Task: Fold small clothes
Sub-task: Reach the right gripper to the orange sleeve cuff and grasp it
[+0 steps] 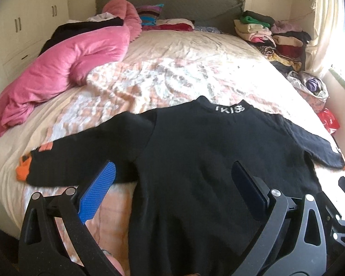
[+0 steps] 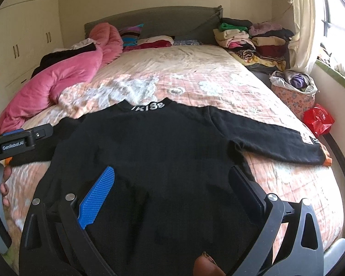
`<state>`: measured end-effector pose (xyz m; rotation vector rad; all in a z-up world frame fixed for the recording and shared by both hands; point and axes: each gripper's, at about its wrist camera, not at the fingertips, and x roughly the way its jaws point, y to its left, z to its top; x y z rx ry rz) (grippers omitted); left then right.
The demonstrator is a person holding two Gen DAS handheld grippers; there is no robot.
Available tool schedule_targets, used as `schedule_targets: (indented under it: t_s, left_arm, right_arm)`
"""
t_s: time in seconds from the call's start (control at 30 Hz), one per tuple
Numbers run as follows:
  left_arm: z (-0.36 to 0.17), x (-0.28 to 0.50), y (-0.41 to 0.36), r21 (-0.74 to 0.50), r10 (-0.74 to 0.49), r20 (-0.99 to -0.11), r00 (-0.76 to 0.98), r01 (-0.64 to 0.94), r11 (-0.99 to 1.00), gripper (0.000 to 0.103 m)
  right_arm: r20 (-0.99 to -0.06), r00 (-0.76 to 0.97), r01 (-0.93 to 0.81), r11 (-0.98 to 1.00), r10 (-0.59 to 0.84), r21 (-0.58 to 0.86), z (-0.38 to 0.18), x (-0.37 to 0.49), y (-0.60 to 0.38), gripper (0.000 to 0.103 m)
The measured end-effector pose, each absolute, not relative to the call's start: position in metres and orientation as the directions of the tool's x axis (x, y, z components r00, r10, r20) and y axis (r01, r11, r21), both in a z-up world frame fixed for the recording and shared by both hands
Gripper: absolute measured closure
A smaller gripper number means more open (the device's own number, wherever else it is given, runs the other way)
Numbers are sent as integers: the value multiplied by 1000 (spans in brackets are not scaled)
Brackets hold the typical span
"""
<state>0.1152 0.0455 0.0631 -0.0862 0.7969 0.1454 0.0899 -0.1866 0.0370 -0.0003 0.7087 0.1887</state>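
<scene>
Black sweater (image 1: 195, 161) lies flat on my bed (image 1: 184, 53), sleeves spread left and right. Left gripper (image 1: 172, 177) and right gripper (image 2: 172, 179) hover over its near hem, jaws apart.

The sweater (image 2: 163, 142) is matt black knit cloth, lying on a quilted, wrinkled cotton-like bedspread (image 2: 195, 69). At the upper left of the frame a pink blanket (image 1: 64, 64) looks plush, while the gripper pads (image 2: 99, 195) are blue studded plastic on matt black frames with shiny metal rivets.
</scene>
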Motion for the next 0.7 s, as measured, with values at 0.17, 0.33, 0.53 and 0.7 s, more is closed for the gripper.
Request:
schedule_targets:
  t_s: [0.17, 0.33, 0.53, 0.7]
  left_arm:
    - [67, 141, 45, -19, 96, -717, 690, -157, 987, 8]
    - [70, 165, 42, -29, 79, -716, 694, -143, 989, 8]
    - [73, 197, 33, -12, 83, -718, 691, -131, 991, 8]
    - [75, 219, 24, 7, 102, -712, 695, -139, 990, 8]
  right_arm:
    - [-642, 747, -144, 985, 169, 92, 44, 111, -193, 4]
    - [-626, 766, -106, 990, 143, 97, 52, 133, -204, 4]
    - [-617, 779, -53, 992, 111, 111, 58, 158, -222, 4]
    - [-629, 775, 30, 992, 56, 126, 56, 179, -250, 4]
